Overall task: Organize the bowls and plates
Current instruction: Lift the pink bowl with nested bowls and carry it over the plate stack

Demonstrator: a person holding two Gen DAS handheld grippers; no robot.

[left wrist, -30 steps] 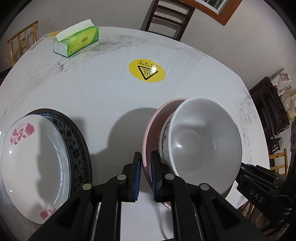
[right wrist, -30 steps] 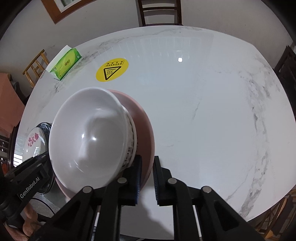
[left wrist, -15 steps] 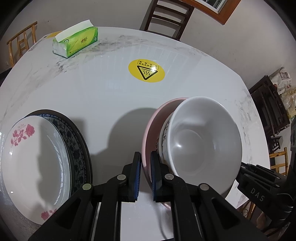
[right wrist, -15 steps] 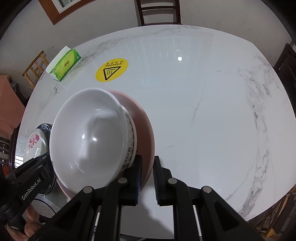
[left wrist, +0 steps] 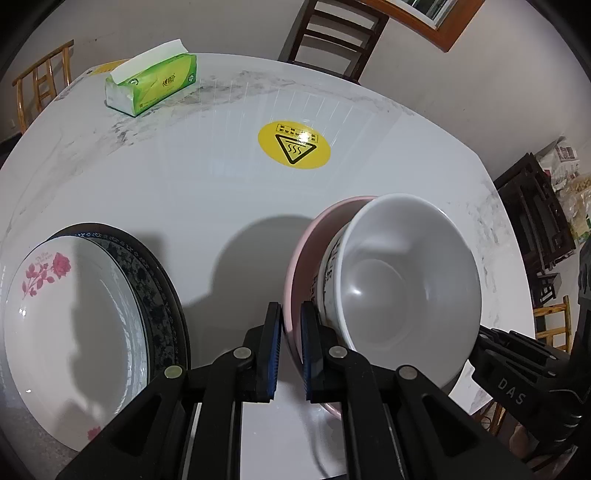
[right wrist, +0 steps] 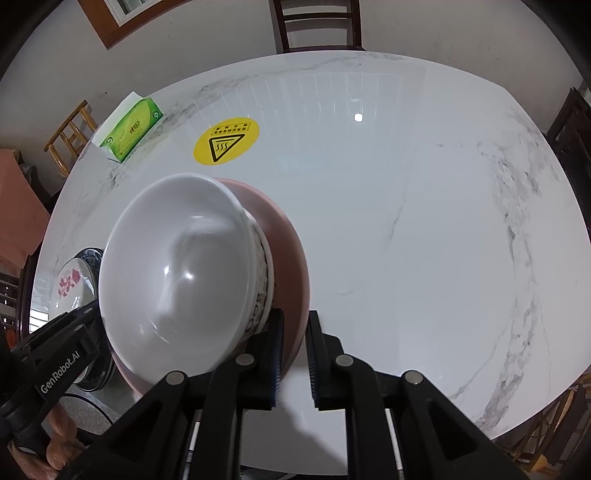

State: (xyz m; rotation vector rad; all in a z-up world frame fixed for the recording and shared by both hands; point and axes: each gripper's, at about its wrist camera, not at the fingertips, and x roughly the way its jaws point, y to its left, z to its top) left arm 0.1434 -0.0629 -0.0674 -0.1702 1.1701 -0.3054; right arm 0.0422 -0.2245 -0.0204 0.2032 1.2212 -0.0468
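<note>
A white bowl [left wrist: 406,277] sits nested in a pink bowl [left wrist: 299,273], and both grippers hold the pink one by its rim from opposite sides. My left gripper [left wrist: 291,314] is shut on the pink rim on the side nearest its camera. In the right wrist view, my right gripper [right wrist: 295,321] is shut on the pink bowl [right wrist: 288,240] at its opposite rim, beside the white bowl [right wrist: 177,277]. The bowls' shadow falls on the table to their left. A white rose plate [left wrist: 66,325] lies stacked on a black patterned plate [left wrist: 155,295] at the left.
The round white marble table [left wrist: 184,184] carries a green tissue box [left wrist: 151,85] at the far left and a yellow hot-surface sticker [left wrist: 293,146] near the middle. A dark chair [left wrist: 332,33] stands behind the table. A hand [right wrist: 55,443] holds the left gripper.
</note>
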